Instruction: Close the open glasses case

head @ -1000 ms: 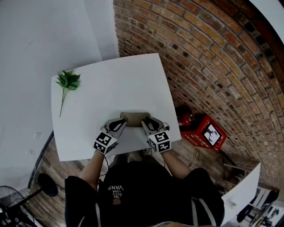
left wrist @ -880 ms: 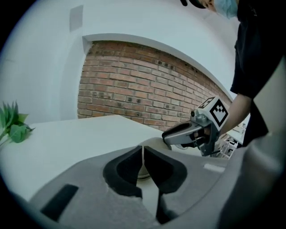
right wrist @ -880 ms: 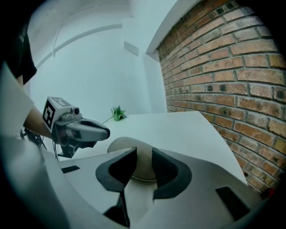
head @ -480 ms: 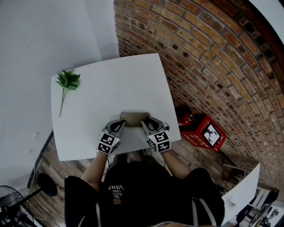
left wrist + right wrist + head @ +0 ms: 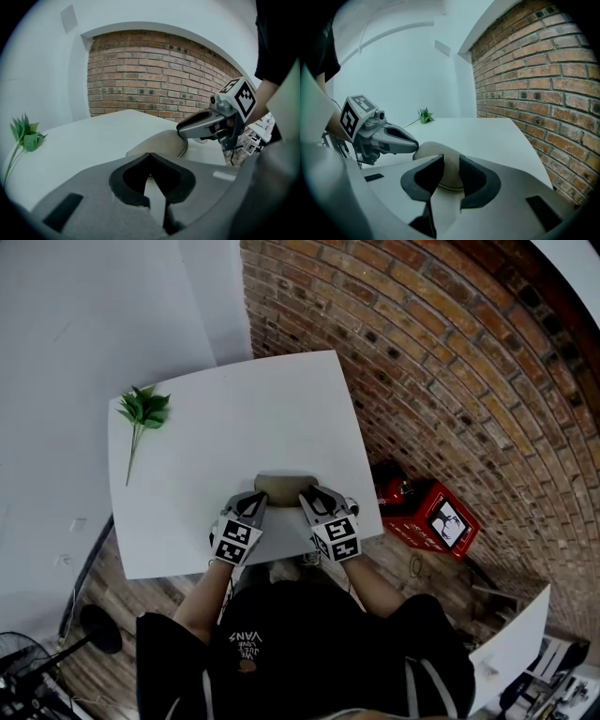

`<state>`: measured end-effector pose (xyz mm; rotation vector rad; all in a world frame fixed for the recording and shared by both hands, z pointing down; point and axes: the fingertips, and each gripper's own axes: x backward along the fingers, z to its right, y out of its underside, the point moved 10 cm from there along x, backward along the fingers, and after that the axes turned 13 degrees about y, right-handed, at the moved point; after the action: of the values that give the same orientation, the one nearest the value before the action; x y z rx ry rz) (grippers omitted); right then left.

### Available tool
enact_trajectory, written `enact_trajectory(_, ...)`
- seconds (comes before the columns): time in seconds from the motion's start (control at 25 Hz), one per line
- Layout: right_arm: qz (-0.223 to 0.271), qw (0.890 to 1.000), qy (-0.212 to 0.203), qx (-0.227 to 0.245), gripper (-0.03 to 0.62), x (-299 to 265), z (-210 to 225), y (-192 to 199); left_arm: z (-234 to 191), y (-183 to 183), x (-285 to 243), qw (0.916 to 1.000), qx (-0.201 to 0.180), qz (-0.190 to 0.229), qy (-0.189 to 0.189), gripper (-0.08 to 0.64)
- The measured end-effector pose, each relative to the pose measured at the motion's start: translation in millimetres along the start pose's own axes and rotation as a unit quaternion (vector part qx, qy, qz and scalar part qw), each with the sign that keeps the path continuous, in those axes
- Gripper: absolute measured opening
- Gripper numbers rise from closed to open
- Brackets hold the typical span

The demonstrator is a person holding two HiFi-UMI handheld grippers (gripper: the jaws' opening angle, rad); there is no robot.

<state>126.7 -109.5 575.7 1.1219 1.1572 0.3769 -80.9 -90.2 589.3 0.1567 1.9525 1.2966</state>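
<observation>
A tan glasses case [image 5: 282,487] lies crosswise near the front edge of the white table [image 5: 234,418], its lid down on the base with only a seam showing [image 5: 165,142]. My left gripper [image 5: 255,503] is shut, empty, and its closed tip rests on top of the case's left end [image 5: 412,145]. My right gripper [image 5: 309,498] is at the case's right end. In the right gripper view its two pads [image 5: 446,171] sit either side of that rounded end [image 5: 449,164] and press on it.
A green plant sprig [image 5: 142,413] lies at the table's far left corner. A brick wall [image 5: 450,362] runs along the right side. A red box [image 5: 431,521] stands on the floor to the right, below the table edge. The person's torso is close behind the front edge.
My left gripper has come down and tilted lower onto the case's left end. The right gripper has stayed at the right end. The case has not shifted on the table.
</observation>
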Motion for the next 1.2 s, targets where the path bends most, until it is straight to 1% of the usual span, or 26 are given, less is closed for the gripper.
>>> enact_trajectory(0.12,-0.004,1.0,-0.002,0.003,0.106,-0.8,0.3,-0.8,-0.8,-1.5,-1.5,0.9999,0.003,-0.014,0.002,0.009)
enact_trajectory(0.2,-0.005,1.0,-0.002,0.002,0.106,-0.7,0.7,-0.5,-0.3,-1.4,-2.0,0.9999,0.005,-0.015,0.001,0.009)
enact_trajectory(0.48,-0.004,1.0,0.005,-0.006,0.106,2.6,-1.0,-0.8,2.4,0.9,2.0,0.9993,0.031,0.023,0.003,0.008)
enact_trajectory(0.6,-0.007,1.0,-0.001,-0.004,0.132,3.1,-0.8,-0.7,4.1,-2.4,2.7,0.9983,0.037,0.045,-0.005,0.008)
enact_trajectory(0.68,-0.009,1.0,0.001,-0.008,0.14,4.4,1.0,0.8,4.6,-4.5,2.7,0.9981,0.034,0.05,-0.01,0.008)
enact_trajectory(0.96,-0.005,1.0,0.001,-0.016,0.137,12.3,7.6,-0.1,4.5,-6.0,12.0,0.9967,0.04,0.062,-0.035,0.008)
enact_trajectory(1.2,0.016,1.0,-0.014,-0.015,0.112,22.4,13.5,-7.5,13.7,-11.1,20.6,0.9936,0.049,0.087,-0.054,0.008)
